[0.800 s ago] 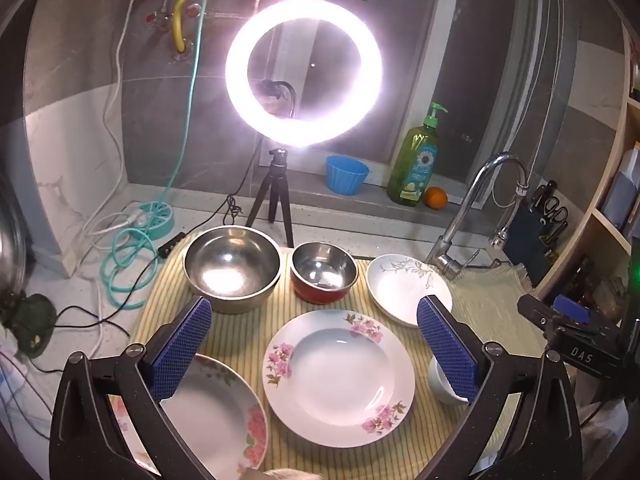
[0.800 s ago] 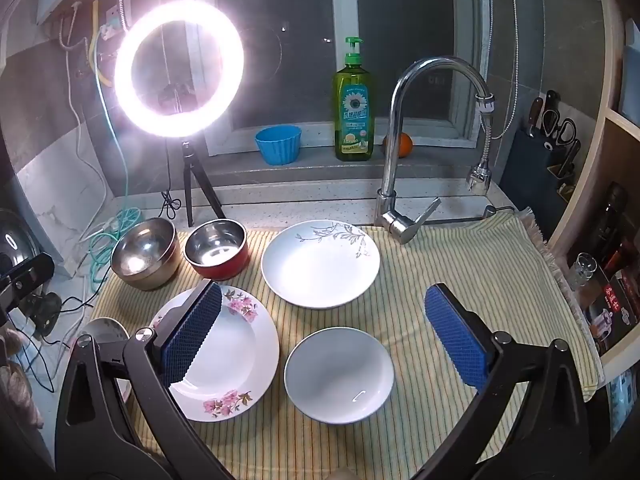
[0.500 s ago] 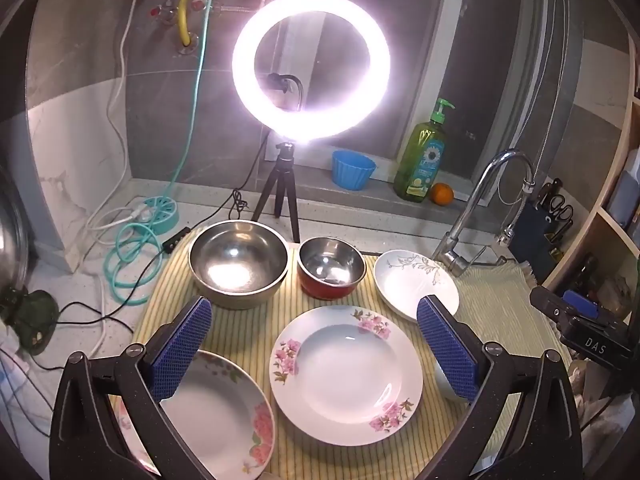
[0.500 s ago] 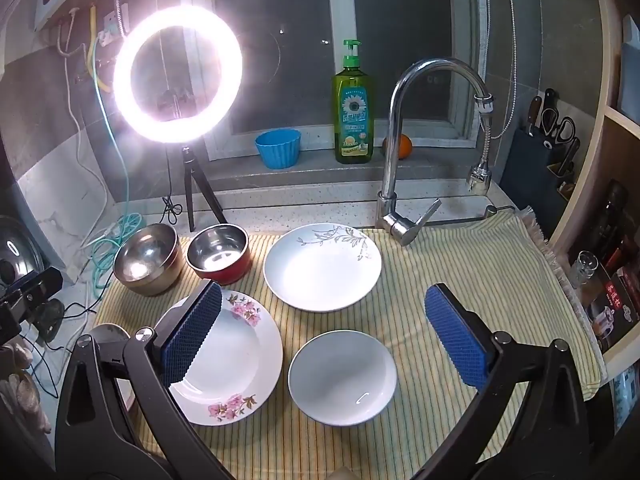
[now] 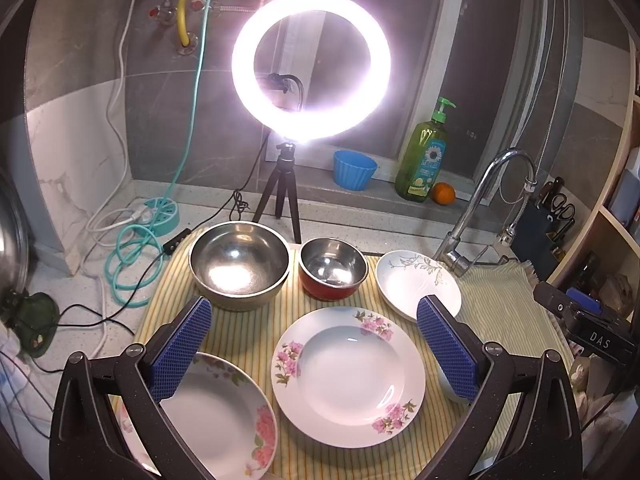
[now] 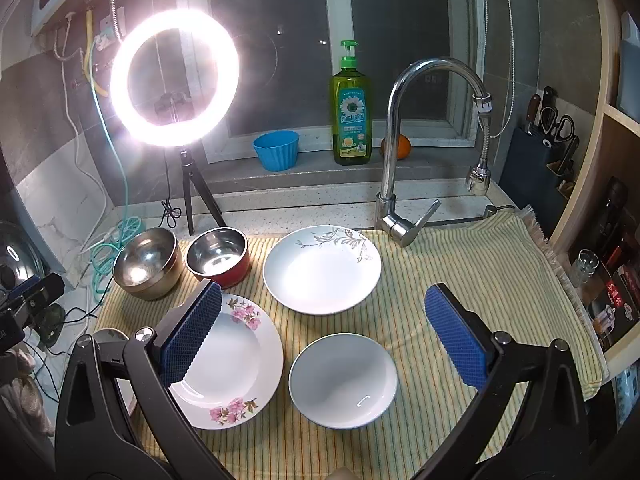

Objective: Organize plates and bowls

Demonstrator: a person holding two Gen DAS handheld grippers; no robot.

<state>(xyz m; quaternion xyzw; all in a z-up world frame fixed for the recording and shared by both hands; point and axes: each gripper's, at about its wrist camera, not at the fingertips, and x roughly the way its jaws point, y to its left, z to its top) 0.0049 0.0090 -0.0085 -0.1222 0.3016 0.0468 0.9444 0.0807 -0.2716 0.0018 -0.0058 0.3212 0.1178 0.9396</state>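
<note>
While both wait agape, left gripper above floral plate; right gripper above white bowl

a striped mat on the counter carries four plates and two steel bowls.

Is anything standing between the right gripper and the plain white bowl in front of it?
Nothing visible. The right gripper is open and empty, and the white bowl lies in the open on the striped mat, just below the gap between the pads. The pink-flowered plate lies beside it, apart.
</note>
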